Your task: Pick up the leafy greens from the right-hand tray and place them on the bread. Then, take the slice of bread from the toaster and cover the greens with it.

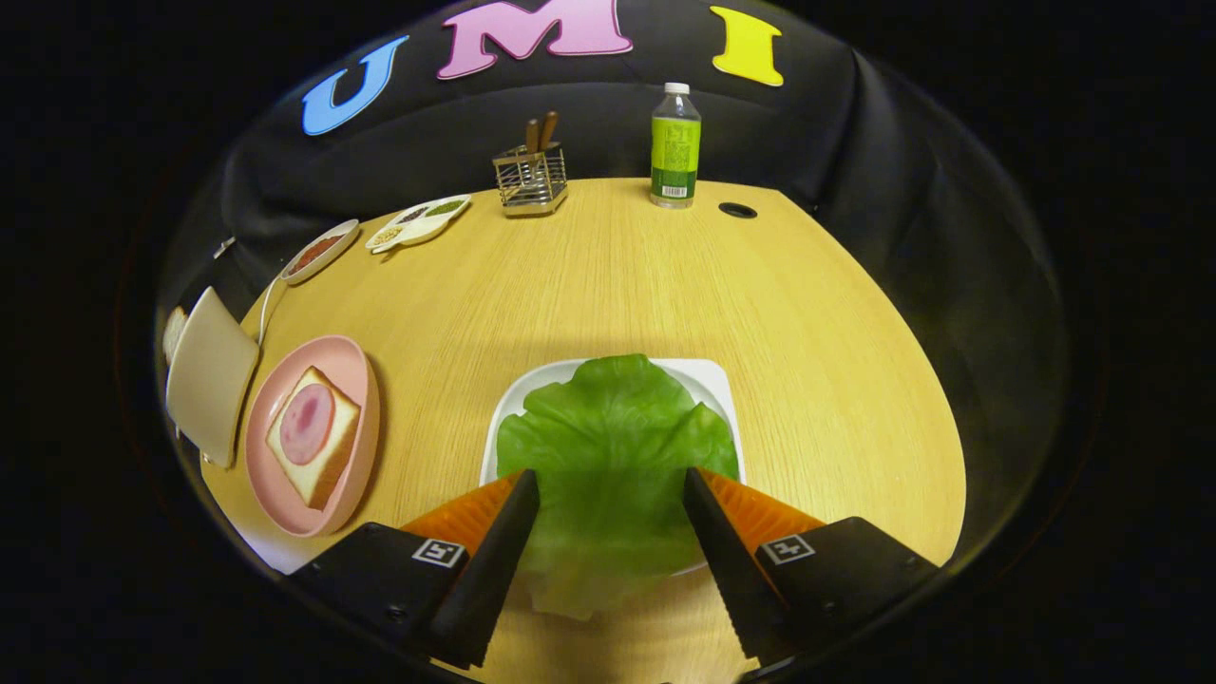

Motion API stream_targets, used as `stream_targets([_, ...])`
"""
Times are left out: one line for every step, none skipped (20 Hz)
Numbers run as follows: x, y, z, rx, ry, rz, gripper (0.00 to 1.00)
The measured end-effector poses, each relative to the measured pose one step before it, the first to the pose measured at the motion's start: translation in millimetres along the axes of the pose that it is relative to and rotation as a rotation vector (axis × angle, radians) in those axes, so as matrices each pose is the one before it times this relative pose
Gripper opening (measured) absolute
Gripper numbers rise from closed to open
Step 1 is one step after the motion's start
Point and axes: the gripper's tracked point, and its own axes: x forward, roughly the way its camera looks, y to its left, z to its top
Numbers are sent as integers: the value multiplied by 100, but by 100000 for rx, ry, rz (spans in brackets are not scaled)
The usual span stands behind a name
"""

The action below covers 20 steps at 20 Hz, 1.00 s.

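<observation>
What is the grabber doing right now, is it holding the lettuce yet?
Gripper: open, holding nothing; its fingers straddle the lettuce on the white tray.

Bare table [608,285] beyond greens [613,437] (claw [611,484] spread).

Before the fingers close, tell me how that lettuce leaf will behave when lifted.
The lettuce leaf is probably floppy: its near edge droops over the white tray. Likely light, being thin. The open gripper straddles it.
</observation>
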Motion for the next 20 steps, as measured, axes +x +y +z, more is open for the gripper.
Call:
stream_targets([-49,-36,172,-938,-753,211,96])
stream_targets([82,-93,-159,102,880,63,96])
stream_targets([12,-34,176,93,-141,-37,95])
stream_targets([55,26,-121,-121,887,4,95])
stream_targets([5,-40,107,69,-63,-129,93])
stream_targets([-8,33,-47,-334,307,108,94])
stream_targets([9,27,6,-590,305,330,94])
stream_targets([5,-5,13,-185,23,368,94])
stream_targets([35,-40,11,182,74,151,88])
stream_targets([-18,-54,16,-64,-16,128,74])
stream_targets([49,-61,27,50,219,232,69])
stream_targets([-18,-69,25,172,-131,151,58])
stream_targets([-45,-185,39,375,227,-230,46])
stream_targets([82,-136,10,768,2,-159,35])
stream_targets([126,-156,-22,385,421,-133,29])
stream_targets([-25,-21,80,473,292,817,20])
stream_targets([-32,-74,118,-161,38,458,18])
stream_targets([35,55,-157,371,711,968,10])
stream_targets([-12,26,134,396,263,1682,10])
stream_targets([-10,179,-104,982,1345,2112,8])
